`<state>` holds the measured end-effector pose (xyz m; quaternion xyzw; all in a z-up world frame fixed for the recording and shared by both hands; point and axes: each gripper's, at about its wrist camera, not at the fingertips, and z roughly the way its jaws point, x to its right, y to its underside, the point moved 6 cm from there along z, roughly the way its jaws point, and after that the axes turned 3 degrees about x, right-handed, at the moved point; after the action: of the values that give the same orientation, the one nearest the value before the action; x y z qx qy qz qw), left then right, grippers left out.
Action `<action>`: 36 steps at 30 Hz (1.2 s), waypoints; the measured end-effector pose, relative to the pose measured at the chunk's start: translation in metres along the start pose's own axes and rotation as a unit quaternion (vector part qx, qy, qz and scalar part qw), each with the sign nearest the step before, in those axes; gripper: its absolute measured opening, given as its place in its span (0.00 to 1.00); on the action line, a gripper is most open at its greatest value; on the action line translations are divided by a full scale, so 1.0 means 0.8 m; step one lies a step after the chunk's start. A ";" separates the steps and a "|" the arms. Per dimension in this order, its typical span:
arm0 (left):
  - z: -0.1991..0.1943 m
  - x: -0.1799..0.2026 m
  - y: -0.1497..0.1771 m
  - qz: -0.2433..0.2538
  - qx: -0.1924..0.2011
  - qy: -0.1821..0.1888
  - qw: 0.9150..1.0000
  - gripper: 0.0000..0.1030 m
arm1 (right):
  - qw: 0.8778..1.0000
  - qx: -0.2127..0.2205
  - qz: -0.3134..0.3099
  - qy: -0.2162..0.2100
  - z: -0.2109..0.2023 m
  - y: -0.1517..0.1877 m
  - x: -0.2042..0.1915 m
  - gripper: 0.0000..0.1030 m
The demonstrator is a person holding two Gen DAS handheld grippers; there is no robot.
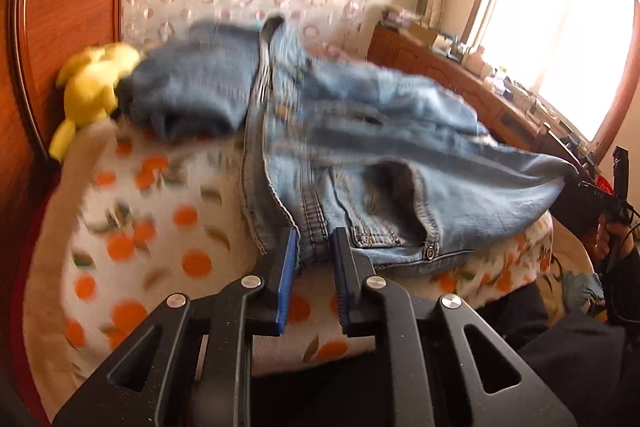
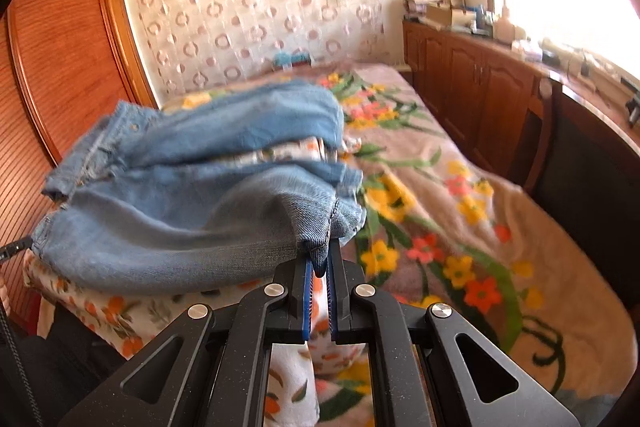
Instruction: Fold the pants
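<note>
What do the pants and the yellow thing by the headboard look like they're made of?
Pants: washed blue denim, matte, going by the contrast double stitching, metal rivet and faded patches. Yellow thing: probably a plush toy, its fuzzy soft outline suggesting stuffed fabric, though motion blur leaves that open.

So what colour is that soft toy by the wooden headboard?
Yellow soft toy; the left wrist view shows it.

Black left tool (image 1: 316, 247), black right tool (image 2: 320, 259), blue ribbed pads, silver pivot screws
</note>
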<state>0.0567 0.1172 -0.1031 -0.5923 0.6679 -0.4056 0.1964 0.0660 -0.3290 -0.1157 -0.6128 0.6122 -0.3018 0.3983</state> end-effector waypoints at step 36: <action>0.295 -0.055 -0.372 0.061 0.001 -0.117 0.991 0.18 | 0.999 0.009 -0.045 0.011 0.310 -0.281 -0.008 0.05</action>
<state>0.4297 0.0956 -0.0223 -0.5939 0.6747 -0.3215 0.2980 0.3928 -0.3081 -0.0466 -0.6329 0.5855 -0.3316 0.3831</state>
